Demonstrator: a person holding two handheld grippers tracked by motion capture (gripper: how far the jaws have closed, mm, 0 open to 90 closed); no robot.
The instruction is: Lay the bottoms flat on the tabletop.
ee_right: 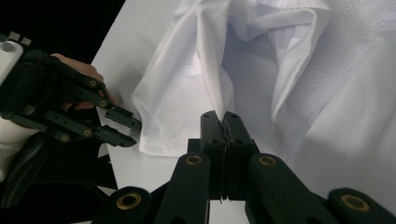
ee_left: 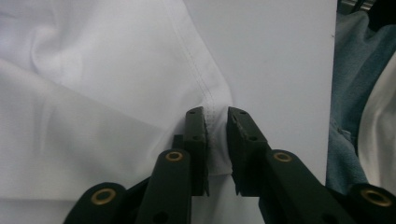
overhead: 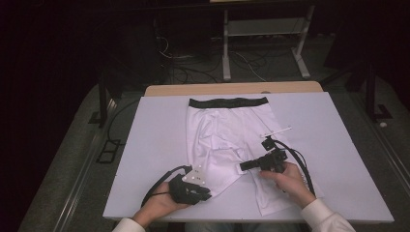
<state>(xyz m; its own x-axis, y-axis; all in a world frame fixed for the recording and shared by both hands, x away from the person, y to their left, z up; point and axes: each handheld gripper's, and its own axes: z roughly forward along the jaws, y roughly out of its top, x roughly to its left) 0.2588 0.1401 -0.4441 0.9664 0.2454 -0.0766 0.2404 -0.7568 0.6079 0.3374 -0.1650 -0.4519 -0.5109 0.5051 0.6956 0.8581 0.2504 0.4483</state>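
Note:
White boxer shorts (overhead: 220,128) with a black waistband (overhead: 227,102) lie flat on the white table (overhead: 150,145), waistband at the far side. My left gripper (overhead: 207,195) is at the near left leg; its jaws (ee_left: 215,114) stand slightly apart on either side of the stitched hem corner (ee_left: 212,100), and it is open. My right gripper (overhead: 242,166) points left at the crotch area. In the right gripper view its jaws (ee_right: 225,115) are shut on a raised fold of the white fabric (ee_right: 212,70). The left gripper (ee_right: 130,133) also appears there, at the hem.
The table's near edge runs just under both hands, with a wooden strip (overhead: 232,89) along its far edge. Beyond it, cables and a metal frame (overhead: 263,46) are on the dark floor. The person's blue trousers (ee_left: 355,70) lie past the table edge.

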